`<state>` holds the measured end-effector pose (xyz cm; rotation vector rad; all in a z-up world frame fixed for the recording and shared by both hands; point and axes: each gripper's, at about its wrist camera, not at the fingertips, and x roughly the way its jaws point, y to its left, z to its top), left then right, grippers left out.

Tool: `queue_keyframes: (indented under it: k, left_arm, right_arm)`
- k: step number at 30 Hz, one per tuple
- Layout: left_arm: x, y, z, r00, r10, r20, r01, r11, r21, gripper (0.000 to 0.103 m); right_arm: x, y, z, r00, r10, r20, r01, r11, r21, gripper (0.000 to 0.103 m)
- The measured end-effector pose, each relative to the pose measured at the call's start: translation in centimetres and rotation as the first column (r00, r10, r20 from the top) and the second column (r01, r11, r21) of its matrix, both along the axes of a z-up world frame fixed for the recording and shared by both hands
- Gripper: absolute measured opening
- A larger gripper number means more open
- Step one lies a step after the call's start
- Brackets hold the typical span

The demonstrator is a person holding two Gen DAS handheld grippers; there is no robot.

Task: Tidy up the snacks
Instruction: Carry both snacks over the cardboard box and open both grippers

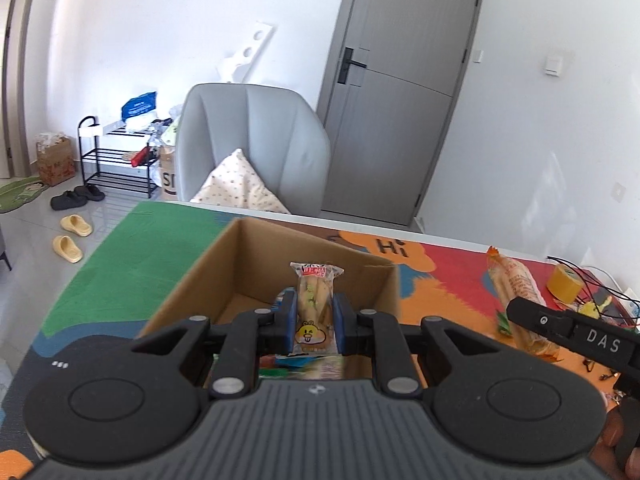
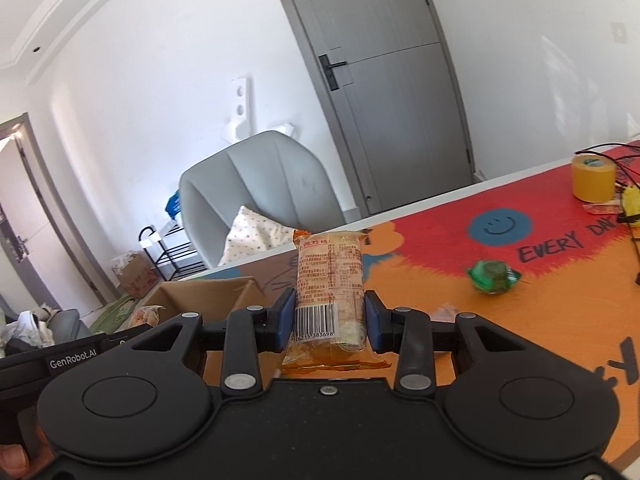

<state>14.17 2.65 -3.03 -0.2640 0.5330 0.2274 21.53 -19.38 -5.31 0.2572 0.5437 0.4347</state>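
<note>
While both grippers are hanging above the colourful table mat (image 2: 440,280), each is carrying a wrapped snack. The left gripper (image 1: 314,320) is pinching a clear snack packet (image 1: 314,304) with a cartoon face, its blue pads nearly together on the narrow pack, directly over the open cardboard box (image 1: 224,276). The right gripper (image 2: 330,318) is clamping an orange cracker pack (image 2: 330,292), jaws partway apart on its barcode end, the pack standing upright. In the left wrist view the same pack is showing just right of the box. A green wrapped sweet (image 2: 494,276) is lying loose on the mat, blurred, possibly a jelly cup. A yellow tape roll (image 2: 592,178) is sitting near the far edge.
</note>
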Motion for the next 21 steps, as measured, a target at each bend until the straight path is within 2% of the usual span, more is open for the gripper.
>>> queue_keyframes:
  k: [9,19,21]
  left_arm:
    - [-1.3,3.3,0.0,0.998,0.065,-0.010,-0.065,0.998,-0.003,0.018]
    - [-0.7,4.4,-0.5,0.998,0.060,0.009,-0.059,0.997,-0.040,0.018]
    - [-0.8,4.7,-0.5,0.997,0.069,0.019,-0.068,0.997,-0.046,0.022]
  right_arm:
    - [-0.5,3.3,0.6,0.997,0.078,0.007,-0.078,0.997,0.005,0.037]
    - [-1.0,5.7,1.2,0.992,0.123,0.011,-0.123,0.992,-0.007,0.037]
    - [-1.1,6.1,1.3,0.991,0.131,0.011,-0.130,0.991,-0.011,0.037]
